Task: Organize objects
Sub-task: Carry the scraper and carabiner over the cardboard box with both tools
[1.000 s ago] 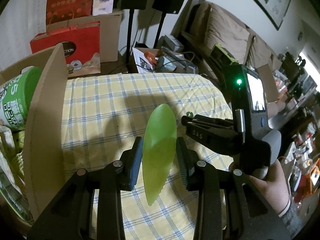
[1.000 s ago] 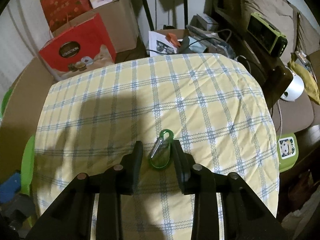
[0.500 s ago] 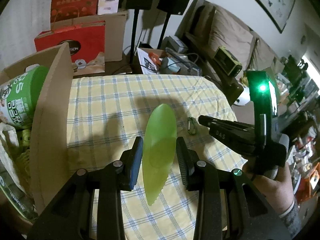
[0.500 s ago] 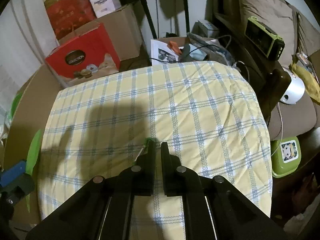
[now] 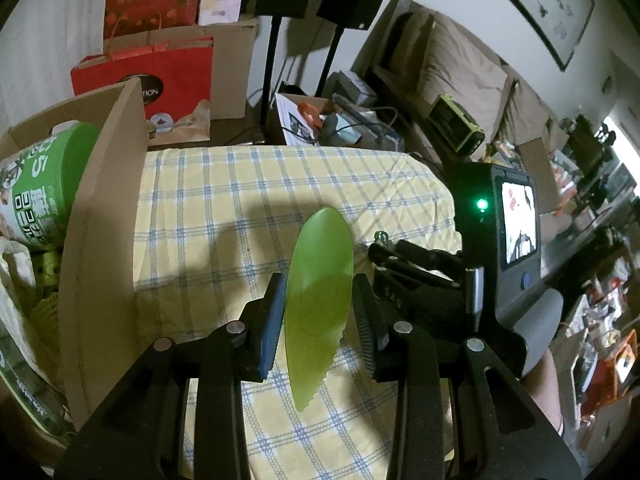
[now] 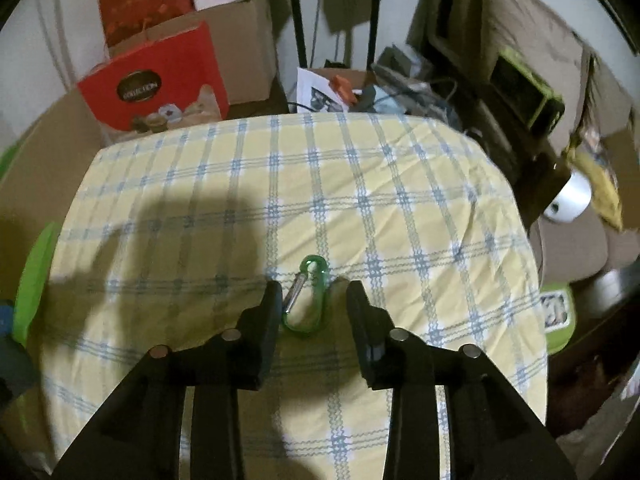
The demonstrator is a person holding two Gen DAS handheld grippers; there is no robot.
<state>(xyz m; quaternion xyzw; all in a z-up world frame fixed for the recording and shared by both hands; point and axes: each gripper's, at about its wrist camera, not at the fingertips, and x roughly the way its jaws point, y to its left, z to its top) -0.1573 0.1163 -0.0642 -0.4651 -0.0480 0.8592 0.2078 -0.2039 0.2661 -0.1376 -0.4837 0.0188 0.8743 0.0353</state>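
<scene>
A green carabiner (image 6: 307, 295) lay on the checked cloth (image 6: 360, 184) between the spread fingers of the right gripper (image 6: 313, 307), touching neither pad as far as could be seen. The left gripper (image 5: 319, 309) pinched a green scraper (image 5: 319, 304), blade upright, toothed end toward the camera, above the cloth's near part. In the left view the right gripper (image 5: 390, 248) reached in from the right. A cardboard box (image 5: 100, 216) stood at the cloth's left edge, a green canister (image 5: 44, 184) inside. Red bags (image 6: 156, 80) stood beyond the far edge.
</scene>
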